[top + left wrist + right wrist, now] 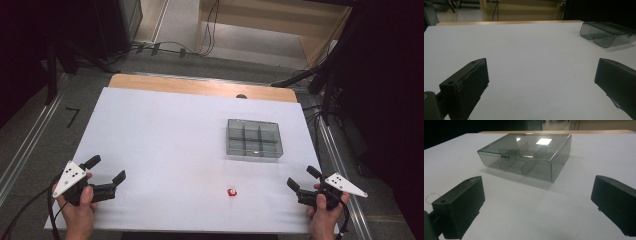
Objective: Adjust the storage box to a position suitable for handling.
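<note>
One clear lidded box (254, 138), one small red object (232, 192), and two tools, the left tool (106, 174) and the right tool (303, 178), over one white surface (165, 145).

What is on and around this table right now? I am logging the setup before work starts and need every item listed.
compartment box: one, smoky clear plastic, lid shut, right of the table's middle
small red item: one, red and white, near edge, nearer than the box
table: one, white top, wooden far edge
cables: several, black, floor beyond the table
left hand-held gripper: one, black, open, near left
right hand-held gripper: one, black, open, near right
</note>
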Tool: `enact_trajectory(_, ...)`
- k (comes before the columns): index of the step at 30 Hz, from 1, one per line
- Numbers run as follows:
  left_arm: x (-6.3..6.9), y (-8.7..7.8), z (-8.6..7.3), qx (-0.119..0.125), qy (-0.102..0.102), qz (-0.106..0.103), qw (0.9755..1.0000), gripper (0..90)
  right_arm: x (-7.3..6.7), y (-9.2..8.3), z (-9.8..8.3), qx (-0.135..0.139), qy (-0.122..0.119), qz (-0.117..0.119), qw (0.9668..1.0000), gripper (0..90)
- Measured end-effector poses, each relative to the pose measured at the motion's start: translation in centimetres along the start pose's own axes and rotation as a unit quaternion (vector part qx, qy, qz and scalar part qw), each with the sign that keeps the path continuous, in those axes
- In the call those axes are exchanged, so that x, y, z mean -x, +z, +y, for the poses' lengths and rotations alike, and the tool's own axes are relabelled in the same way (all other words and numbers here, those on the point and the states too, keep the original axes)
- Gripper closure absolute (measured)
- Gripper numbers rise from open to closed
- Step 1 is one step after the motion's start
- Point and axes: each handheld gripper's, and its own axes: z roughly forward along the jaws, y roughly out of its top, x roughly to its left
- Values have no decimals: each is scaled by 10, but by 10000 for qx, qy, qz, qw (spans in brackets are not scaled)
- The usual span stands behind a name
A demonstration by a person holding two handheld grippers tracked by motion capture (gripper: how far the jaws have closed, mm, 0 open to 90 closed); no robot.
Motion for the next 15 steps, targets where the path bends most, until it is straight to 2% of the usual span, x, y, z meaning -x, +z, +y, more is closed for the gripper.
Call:
enact_trajectory(2, 0, -1, 0, 17, 8, 21, 10000, 0, -1, 0, 0, -9, 1, -16, 10000, 0)
enact_trajectory(4, 2, 0, 2, -31, 110, 60, 9999, 0, -1, 0, 1, -18, -5, -52, 10000, 0)
enact_trajectory(6, 5, 1, 3, -83, 147, -36, 9999, 0, -1, 0, 2, -41, -11, -23, 10000, 0)
enact_trajectory(12, 15, 4, 12, -102, 289, -51, 9995, 0, -2, 1, 6, -70, -42, 13, 10000, 0)
enact_trajectory(15, 21, 6, 17, -116, 389, -91, 9991, 0, 0, 0, 9, -86, 66, 27, 9999, 0)
